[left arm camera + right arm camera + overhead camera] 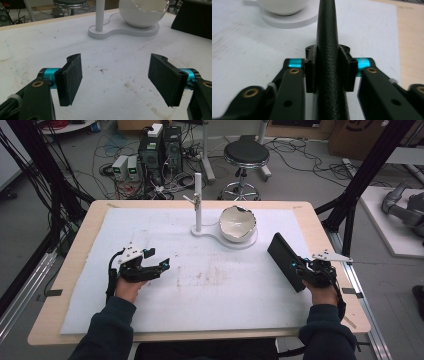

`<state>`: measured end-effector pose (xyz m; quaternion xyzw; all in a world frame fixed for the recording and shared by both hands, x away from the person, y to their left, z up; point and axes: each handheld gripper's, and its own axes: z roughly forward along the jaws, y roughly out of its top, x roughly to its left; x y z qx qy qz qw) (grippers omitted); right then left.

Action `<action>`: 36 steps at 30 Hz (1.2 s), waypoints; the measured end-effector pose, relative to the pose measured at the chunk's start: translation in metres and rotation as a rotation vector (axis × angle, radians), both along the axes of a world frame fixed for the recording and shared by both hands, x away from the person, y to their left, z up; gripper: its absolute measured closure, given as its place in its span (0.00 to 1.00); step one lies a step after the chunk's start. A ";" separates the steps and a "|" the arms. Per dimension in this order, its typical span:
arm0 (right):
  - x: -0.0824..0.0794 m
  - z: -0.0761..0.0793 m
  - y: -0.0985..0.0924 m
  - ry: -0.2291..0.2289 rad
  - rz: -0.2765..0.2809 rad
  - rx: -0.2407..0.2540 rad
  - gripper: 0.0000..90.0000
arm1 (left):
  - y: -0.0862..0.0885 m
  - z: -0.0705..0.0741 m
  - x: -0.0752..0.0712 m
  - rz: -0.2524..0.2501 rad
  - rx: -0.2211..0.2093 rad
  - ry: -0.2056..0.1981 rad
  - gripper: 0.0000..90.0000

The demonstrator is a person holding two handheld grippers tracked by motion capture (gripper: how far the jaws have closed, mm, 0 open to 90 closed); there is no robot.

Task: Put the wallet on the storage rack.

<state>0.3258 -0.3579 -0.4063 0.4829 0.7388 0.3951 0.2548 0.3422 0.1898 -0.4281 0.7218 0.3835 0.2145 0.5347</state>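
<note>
White foam sheeting covers the wooden surface (75, 270), with cables, computer boxes and a round stool on the floor behind it. Near the far middle stands a white base plate (212, 233) carrying an upright white post (198, 202) and, beside it, a white bowl shaped like a cracked eggshell (238, 224) with a jagged rim; its visible inside looks bare. At the surface's right side, the right claw (299, 268) is clamped on a flat black textured case (286, 261), which tilts up and away toward the bowl, well apart from it. In the right gripper view both pads press against the case's narrow edge (329, 50). The left claw (162, 266) rests low over the foam at the left, its 2 pads (71, 78) spread wide with nothing between them.
</note>
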 end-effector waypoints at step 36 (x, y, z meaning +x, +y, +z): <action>-0.004 -0.002 0.014 -0.033 0.109 0.017 0.39 | 0.001 0.000 0.000 -0.007 -0.002 0.004 0.31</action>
